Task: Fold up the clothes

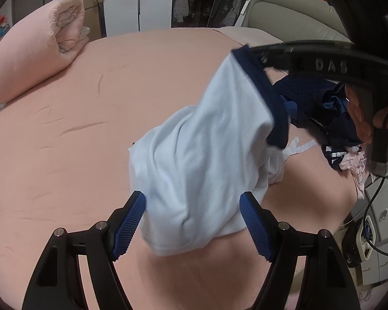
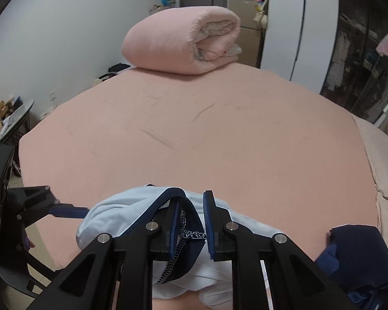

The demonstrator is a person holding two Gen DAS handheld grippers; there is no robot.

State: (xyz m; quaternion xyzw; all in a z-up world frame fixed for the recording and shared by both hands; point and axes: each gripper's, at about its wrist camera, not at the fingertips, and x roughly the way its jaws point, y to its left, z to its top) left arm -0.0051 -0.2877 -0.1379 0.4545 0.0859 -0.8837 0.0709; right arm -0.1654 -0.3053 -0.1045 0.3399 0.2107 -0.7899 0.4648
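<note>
So right tool [image 2: 191, 222] pinches shirt [image 1: 207, 139] by navy hem, frame centre; left tool [image 1: 192, 222] wide open w/ cloth between, over bed [image 1: 64, 129].

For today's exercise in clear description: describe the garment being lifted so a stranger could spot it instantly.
Start at the wide pink bed with the rolled pink quilt at its far end. Above the near edge hangs a pale blue cotton garment, pinched at its navy trim by the right gripper. Unlike the dark navy clothes pile beside it, it is light-coloured and off the bed.
</note>
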